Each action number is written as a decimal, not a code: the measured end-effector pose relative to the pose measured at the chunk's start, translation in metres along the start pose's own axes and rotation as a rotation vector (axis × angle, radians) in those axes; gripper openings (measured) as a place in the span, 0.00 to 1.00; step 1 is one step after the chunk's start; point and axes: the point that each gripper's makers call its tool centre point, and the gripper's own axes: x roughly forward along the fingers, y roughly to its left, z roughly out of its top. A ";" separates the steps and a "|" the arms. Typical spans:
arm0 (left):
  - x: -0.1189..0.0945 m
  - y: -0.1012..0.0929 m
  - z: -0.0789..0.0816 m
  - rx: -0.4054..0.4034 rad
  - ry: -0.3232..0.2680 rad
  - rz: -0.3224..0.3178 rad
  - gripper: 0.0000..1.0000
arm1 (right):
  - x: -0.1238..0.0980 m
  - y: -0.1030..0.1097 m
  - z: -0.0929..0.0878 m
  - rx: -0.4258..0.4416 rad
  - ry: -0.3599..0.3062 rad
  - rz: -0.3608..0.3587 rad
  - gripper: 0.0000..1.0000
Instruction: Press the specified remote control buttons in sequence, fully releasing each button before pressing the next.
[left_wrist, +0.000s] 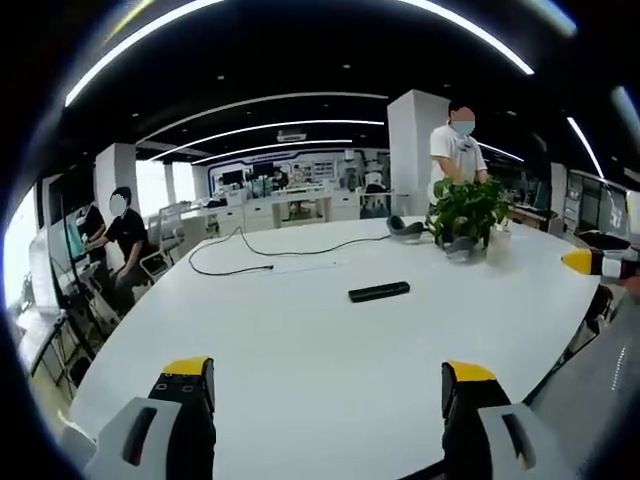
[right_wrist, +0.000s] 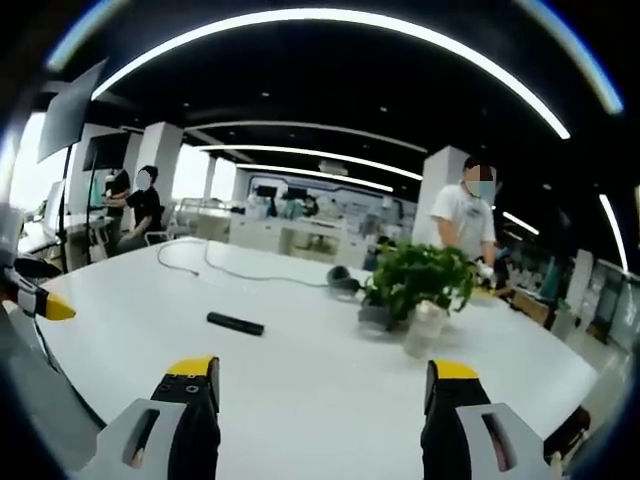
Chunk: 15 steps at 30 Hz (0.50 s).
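1. A large white table (left_wrist: 300, 340) in an open office. A slim black remote control (left_wrist: 379, 291) lies flat on it, roughly mid-table, with bare surface all around.
2. In the left gripper view, the left gripper (left_wrist: 325, 385) sits at the near edge with its yellow-tipped jaws spread wide, holding nothing. The remote is well ahead of it, slightly right of centre, not touched.
3. In the right gripper view, the right gripper (right_wrist: 318, 385) is likewise released and empty. The remote control (right_wrist: 235, 323) lies ahead and to the left of its jaws, well apart.
4. A potted plant (left_wrist: 466, 212) stands further back on the right, with a black cable (left_wrist: 250, 250) trailing across the far side. People stand and sit beyond the table.
5. Judgement: the remote looks light, rigid and smooth, so it may slide when pushed. Pressing straight down with one jaw tip seems safest; if steadying is needed, hold the long edges. The buttons are too small to make out.
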 end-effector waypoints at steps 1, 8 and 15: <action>0.001 -0.002 0.000 0.005 0.007 -0.012 1.00 | 0.000 0.000 0.000 0.001 -0.001 0.001 0.83; 0.007 -0.012 0.031 0.150 -0.015 -0.091 1.00 | 0.000 0.005 -0.001 -0.010 0.013 0.018 0.81; 0.029 -0.026 0.065 0.254 -0.019 -0.216 0.91 | 0.000 0.003 -0.003 -0.007 0.022 0.009 0.78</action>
